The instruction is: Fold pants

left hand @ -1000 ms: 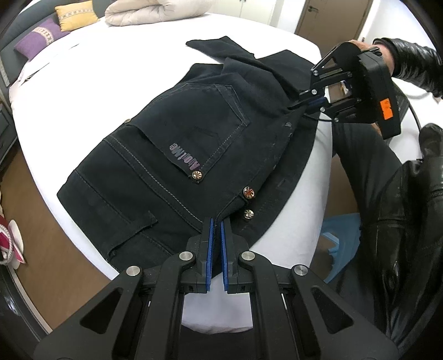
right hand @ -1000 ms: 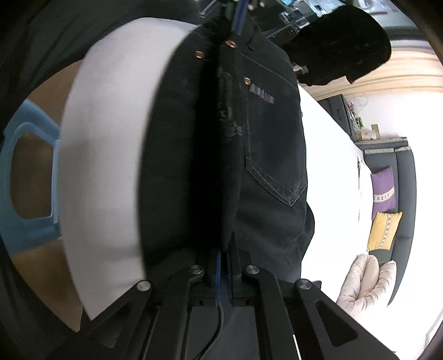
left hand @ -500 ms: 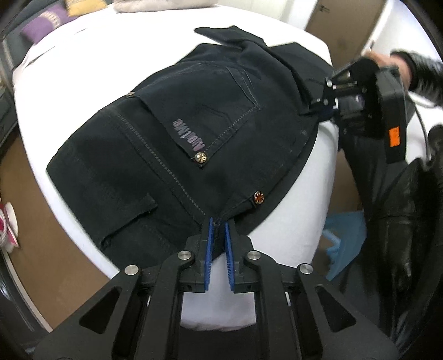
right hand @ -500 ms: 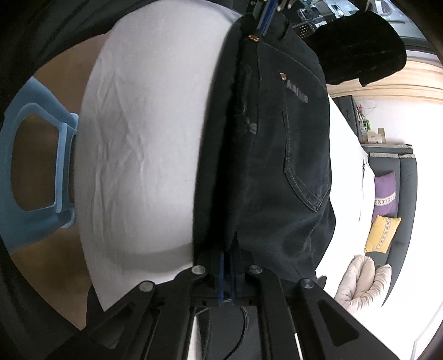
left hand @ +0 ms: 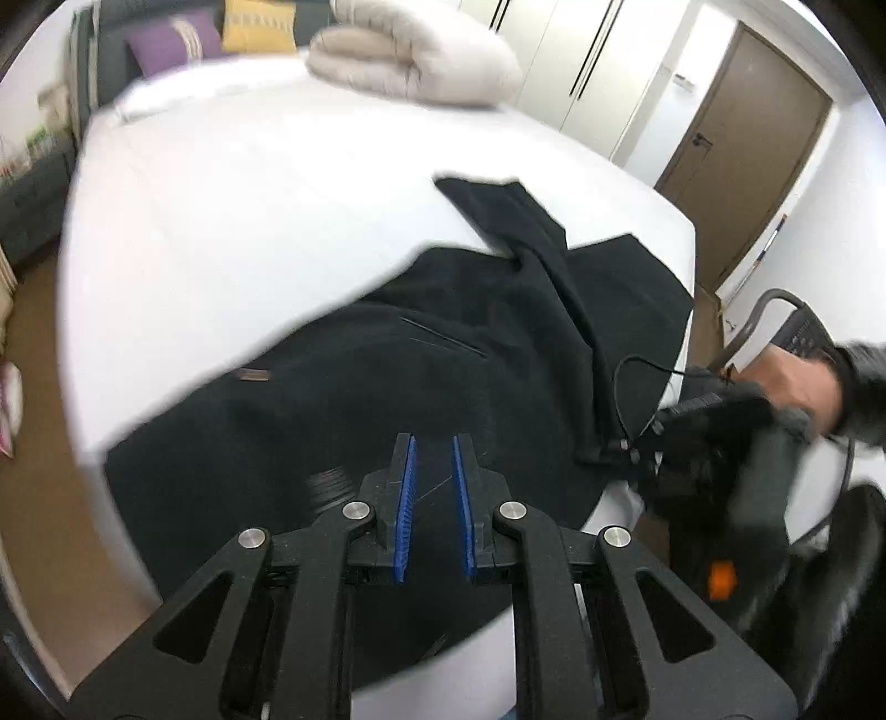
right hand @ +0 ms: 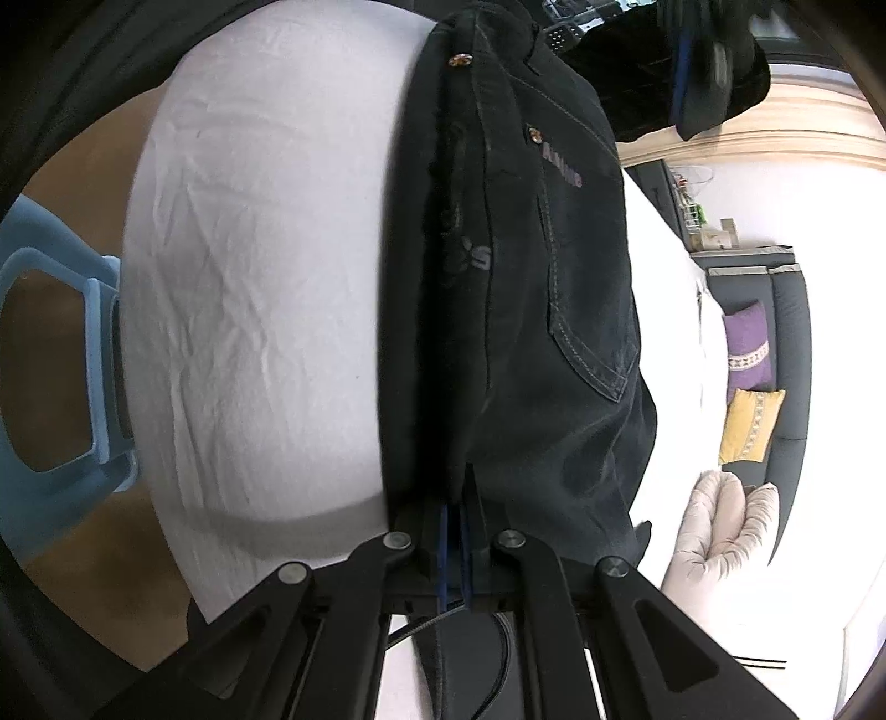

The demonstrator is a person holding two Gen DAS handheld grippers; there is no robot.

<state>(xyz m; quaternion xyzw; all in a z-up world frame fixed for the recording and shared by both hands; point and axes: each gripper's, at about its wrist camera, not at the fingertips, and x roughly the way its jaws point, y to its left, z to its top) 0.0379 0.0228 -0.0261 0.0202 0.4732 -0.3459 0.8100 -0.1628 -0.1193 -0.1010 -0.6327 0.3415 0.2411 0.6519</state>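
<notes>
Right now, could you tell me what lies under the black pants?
The black pants lie on a white sheet covering the bed; a bare strip of it shows beside them toward the bed's near edge. Whatever is directly beneath the fabric is covered and cannot be seen.

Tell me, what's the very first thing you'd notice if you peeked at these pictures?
The big black pants jump out first, spread over the near edge of the white bed. Next, the blue-lined fingers of the left gripper hover slightly apart above the cloth, while the right gripper pinches a fold of the pants. At the bed's far end sits a puffy cream duvet.
</notes>
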